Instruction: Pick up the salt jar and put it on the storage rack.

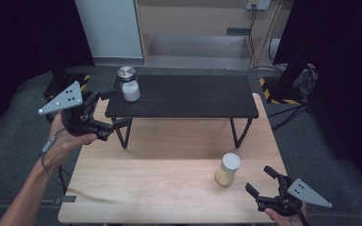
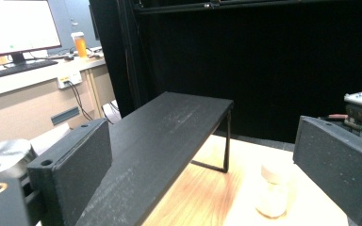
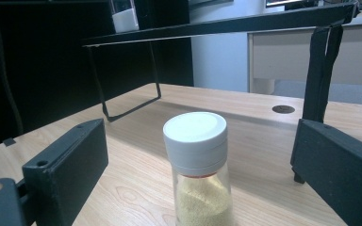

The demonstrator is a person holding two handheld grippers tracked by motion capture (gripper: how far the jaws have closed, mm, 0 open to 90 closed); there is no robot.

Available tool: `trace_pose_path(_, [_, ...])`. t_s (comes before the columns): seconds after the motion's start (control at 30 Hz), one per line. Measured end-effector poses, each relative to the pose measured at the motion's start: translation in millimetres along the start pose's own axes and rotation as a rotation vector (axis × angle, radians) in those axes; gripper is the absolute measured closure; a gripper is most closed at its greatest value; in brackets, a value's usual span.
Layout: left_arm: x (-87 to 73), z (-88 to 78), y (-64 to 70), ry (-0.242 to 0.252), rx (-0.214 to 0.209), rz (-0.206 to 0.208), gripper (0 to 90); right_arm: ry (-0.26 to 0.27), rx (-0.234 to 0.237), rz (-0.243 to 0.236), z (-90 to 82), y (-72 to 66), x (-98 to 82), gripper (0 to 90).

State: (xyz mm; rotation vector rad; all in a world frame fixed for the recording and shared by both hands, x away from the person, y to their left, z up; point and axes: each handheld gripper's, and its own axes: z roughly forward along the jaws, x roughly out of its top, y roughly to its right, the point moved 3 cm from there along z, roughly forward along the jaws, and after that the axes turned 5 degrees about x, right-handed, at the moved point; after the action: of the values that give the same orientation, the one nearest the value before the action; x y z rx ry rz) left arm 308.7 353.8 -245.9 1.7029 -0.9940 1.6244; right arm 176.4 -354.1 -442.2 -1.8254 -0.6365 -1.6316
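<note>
Jar (image 3: 199,162) of yellow grains is standing between the right gripper's (image 1: 266,182) wide-open, empty jaws without touching either, so a good grasp is probably calling for easing forward until the glass below the white cap is centred, then closing squarely to avoid tipping it. Left gripper (image 1: 114,109) is hovering by the black shelf's (image 1: 188,96) end near a white-filled jar (image 1: 130,89), jaws also spread wide and gripping nothing, while both are working over the wooden table (image 1: 146,179).
</note>
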Motion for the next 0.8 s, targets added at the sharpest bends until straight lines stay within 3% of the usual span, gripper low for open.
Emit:
trace_pose_path(0.53, [-72.1, 12.2, 20.7, -0.066, -0.014, 0.002, 5.4, -0.002, 0.002, -0.002, 0.6, -0.6, -0.1, 4.7])
trace_pose_path(0.8, [-103.1, 21.7, 38.5, -0.091, 0.019, 0.038, 4.9, -0.006, 0.002, 0.001, 0.9, -0.5, -0.5, 4.7])
